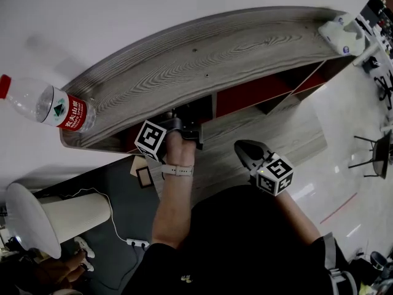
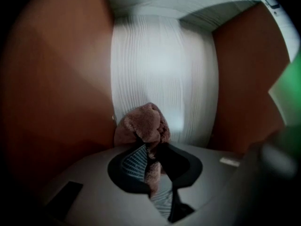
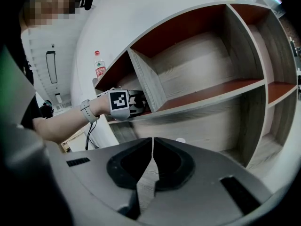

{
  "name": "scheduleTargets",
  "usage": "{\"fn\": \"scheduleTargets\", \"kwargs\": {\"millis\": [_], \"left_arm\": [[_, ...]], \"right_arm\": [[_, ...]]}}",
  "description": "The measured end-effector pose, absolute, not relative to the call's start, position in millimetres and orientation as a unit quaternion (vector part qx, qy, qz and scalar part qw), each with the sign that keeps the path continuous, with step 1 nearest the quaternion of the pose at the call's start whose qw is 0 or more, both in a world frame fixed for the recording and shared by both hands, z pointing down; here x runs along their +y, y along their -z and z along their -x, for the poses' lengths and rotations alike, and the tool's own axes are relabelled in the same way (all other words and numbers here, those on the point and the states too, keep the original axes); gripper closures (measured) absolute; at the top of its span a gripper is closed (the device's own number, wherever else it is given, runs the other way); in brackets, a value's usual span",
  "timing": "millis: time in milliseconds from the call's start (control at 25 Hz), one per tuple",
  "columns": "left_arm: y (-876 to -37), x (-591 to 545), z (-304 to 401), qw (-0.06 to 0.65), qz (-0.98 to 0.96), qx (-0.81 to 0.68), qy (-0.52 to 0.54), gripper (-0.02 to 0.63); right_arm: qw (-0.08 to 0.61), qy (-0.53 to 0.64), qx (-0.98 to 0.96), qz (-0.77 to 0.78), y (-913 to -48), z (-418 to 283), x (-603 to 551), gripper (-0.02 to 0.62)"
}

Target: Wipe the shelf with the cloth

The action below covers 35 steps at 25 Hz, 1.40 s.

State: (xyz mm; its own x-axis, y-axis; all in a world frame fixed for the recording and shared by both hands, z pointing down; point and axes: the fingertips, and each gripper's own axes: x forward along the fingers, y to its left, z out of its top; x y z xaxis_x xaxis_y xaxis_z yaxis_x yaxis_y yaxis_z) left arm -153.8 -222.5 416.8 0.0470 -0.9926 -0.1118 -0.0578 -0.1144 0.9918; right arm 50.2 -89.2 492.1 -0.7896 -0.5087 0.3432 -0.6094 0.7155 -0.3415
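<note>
clamping the brown cloth, left tongs sit inside the shelf.

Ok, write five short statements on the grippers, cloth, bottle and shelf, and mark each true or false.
1. The left gripper is shut on the cloth. True.
2. The right gripper holds a cloth. False: its jaws are together, empty.
3. The bottle stands on top of the shelf. True.
4. The bottle's cap is blue. False: red.
5. The left gripper is outside the shelf. False: it reaches into a compartment.
</note>
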Motion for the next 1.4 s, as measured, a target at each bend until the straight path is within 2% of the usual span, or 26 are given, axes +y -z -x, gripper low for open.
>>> {"fn": "scheduleTargets", "kwargs": {"millis": [680,1400], "left_arm": [[-421,-172,272,0.408,-0.498,-0.53,0.552,0.541],[-413,-113,303,0.354,-0.49,-0.588,0.538,0.541]], "right_arm": [[0.119,-0.222,-0.933,-0.256,-494,-11,-78,0.591],[0.124,-0.224,-0.94,-0.225,-494,-7,-68,0.592]]}}
